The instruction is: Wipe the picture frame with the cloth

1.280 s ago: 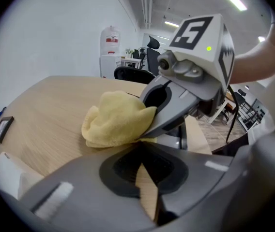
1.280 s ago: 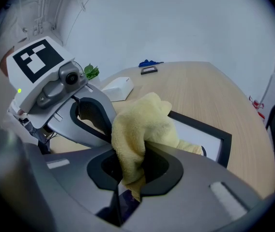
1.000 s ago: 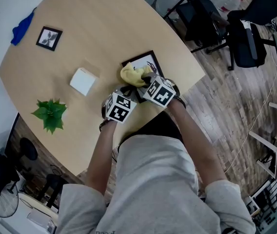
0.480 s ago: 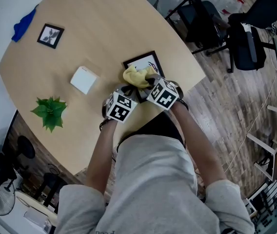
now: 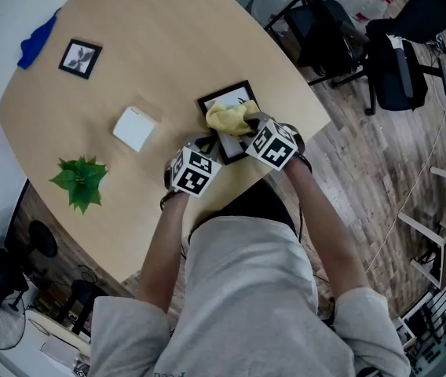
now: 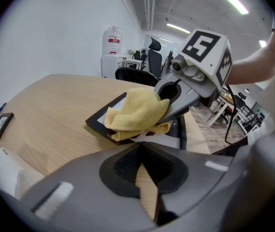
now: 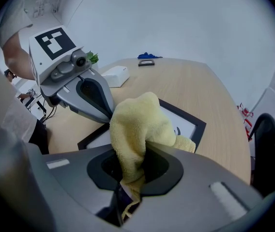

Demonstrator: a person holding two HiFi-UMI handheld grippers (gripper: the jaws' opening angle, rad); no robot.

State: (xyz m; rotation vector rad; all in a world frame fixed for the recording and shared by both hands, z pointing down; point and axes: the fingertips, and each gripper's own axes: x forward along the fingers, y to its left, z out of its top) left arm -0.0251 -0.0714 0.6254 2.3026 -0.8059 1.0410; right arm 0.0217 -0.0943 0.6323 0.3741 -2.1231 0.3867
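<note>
My right gripper (image 5: pixel 246 129), jaws clamped on the yellow cloth (image 5: pixel 228 116), has dragged it rightward across the picture frame (image 5: pixel 224 96) at centre frame, so wiping advances, while the left gripper (image 5: pixel 209 144) rests with its jaws together and empty by the frame's near corner.

1. Legible text, numbers, brands: none.
2. Cube (image 6: pixel 206 50) ahead of left jaws: black-and-white square marker, no letters.
3. Red label (image 6: pixel 113 39) on white canister (image 6: pixel 113 52) far beyond left jaws: unreadable.
</note>
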